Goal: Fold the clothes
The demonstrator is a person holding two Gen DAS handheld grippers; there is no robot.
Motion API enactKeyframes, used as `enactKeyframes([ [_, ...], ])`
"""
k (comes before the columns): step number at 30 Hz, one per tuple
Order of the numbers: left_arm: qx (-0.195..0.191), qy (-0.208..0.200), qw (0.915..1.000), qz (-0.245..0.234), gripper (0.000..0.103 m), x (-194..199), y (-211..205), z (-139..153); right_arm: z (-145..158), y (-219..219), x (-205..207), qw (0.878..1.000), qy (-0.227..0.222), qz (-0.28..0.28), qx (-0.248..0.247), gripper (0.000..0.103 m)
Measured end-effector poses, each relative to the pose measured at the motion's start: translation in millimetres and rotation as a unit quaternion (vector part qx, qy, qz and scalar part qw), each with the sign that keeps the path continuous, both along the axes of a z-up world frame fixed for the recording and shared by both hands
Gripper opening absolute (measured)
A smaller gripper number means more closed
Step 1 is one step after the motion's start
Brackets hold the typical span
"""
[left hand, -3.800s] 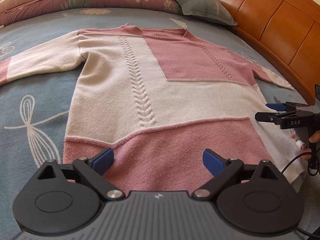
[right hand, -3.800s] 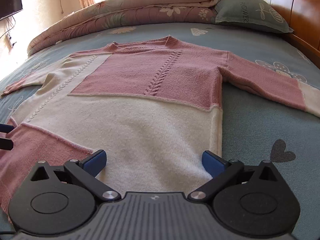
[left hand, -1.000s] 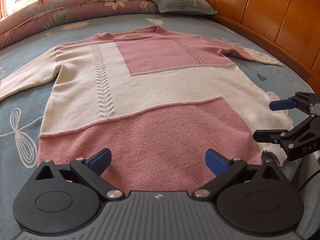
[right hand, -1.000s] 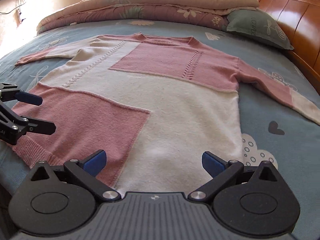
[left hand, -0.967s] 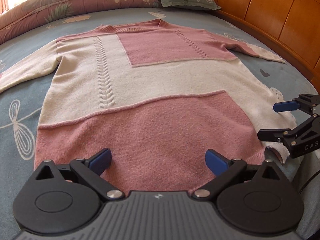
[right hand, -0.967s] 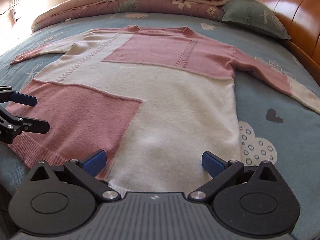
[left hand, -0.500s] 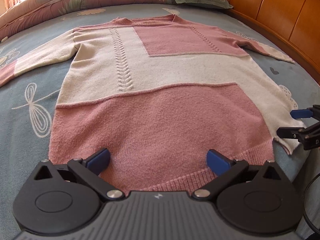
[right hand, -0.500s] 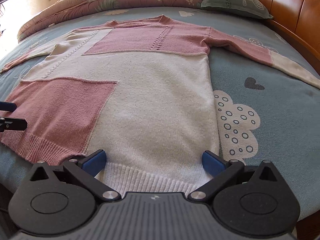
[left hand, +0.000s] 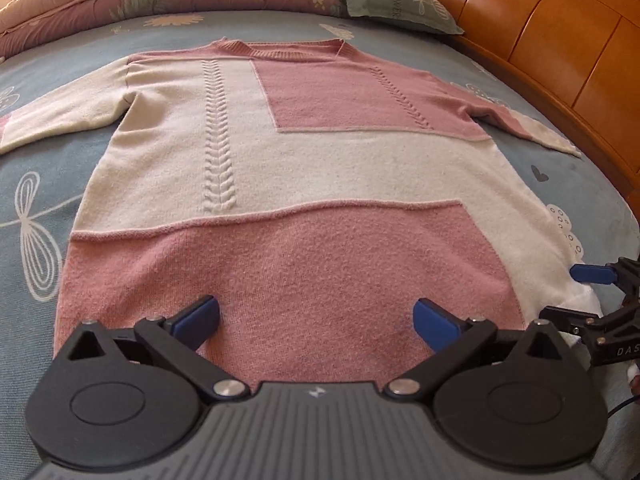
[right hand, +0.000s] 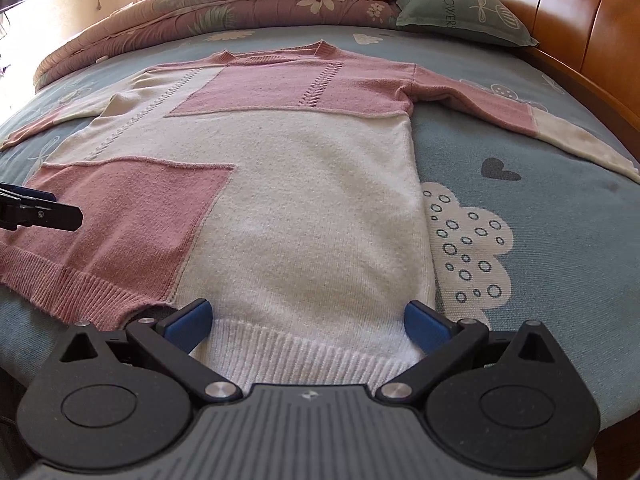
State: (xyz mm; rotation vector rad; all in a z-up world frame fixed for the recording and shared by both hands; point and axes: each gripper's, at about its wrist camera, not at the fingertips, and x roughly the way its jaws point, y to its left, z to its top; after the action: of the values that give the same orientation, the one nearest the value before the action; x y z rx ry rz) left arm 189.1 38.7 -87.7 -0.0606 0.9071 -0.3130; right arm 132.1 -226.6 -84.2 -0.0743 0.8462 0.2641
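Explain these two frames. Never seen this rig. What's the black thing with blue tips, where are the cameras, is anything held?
No robot arm here: a person carries handheld tongs in each hand, with a fisheye camera on each looking forward along the two blue-tipped fingers. One picture is from the left tongs, the other from the right tongs. Each pair also shows at the edge of the other's view. Both are open and hold nothing. A pink and cream sweater lies flat, sleeves spread, on a blue patterned bed sheet. Both tongs sit at the sweater's hem, the left over the pink part, the right over the cream part. A pillow lies by the wooden headboard.
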Motion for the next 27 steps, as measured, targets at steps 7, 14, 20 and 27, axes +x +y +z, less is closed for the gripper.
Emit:
enactKeyframes([
  [7, 0.007, 0.009, 0.9999, 0.003, 0.102, 9.7, 22.0, 26.8, 22.4, -1.5, 22.2, 0.999, -0.001, -0.008, 0.034, 0.103],
  [14, -0.042, -0.039, 0.9967, 0.057, 0.102, 118.0, 63.4, 89.6, 49.8, 40.8, 121.7, 0.997, -0.032, 0.038, 0.061, 0.103],
  [20, -0.079, -0.024, 0.9902, 0.113, 0.102, 239.1, 92.0, 80.3, 23.5, 69.8, 174.3, 0.996, -0.024, 0.067, 0.054, 0.103],
  [27, -0.087, 0.028, 0.9816, 0.168, 0.102, 329.2, 116.9, 21.2, 3.8, 67.3, 168.9, 0.993, -0.028, 0.092, 0.067, 0.103],
])
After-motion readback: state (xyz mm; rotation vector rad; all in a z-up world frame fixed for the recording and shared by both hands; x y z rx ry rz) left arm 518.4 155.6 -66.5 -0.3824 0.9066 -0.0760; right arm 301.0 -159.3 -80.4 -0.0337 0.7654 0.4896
